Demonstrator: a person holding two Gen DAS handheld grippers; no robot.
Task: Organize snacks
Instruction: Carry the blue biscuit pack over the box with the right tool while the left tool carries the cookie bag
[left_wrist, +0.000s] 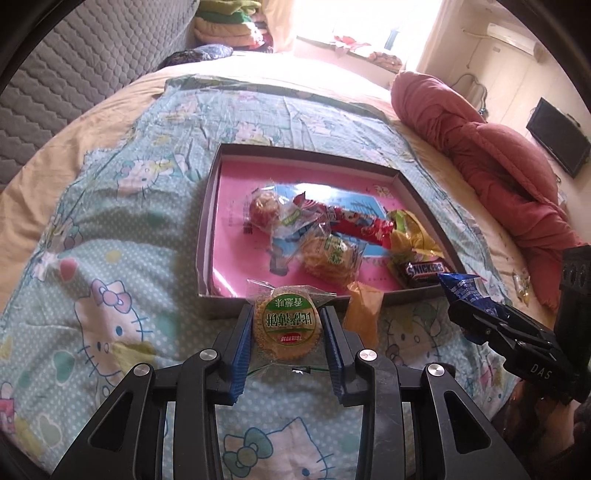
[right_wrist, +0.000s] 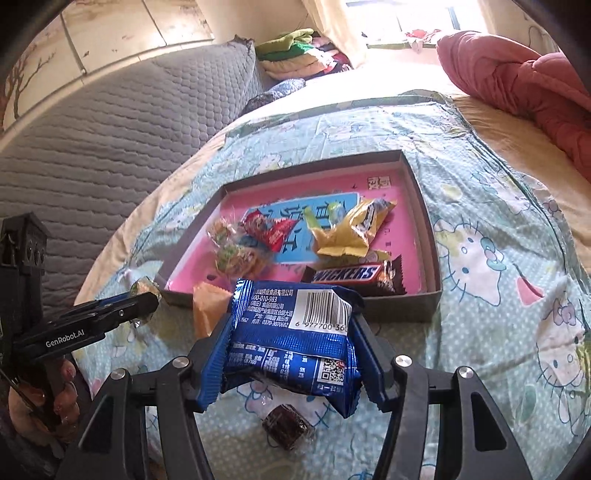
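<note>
The left gripper clamped a round wrapped biscuit. The right gripper squeezed a blue packet. Only the right view showed a dark wrapped sweet on the bedspread at six o'clock beneath it. An orange packet leaned at the near rim of the box at twelve o'clock, snacks clustered right, its pink floor bare leftward.

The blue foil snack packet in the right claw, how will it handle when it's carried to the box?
The crinkly blue foil snack packet probably flexes: it bulges and creases between the right claw pads. It looks light, hanging clear of the bedsheet from that squeeze alone. The glossy foil may slip, so a firm grip seems wise.
</note>
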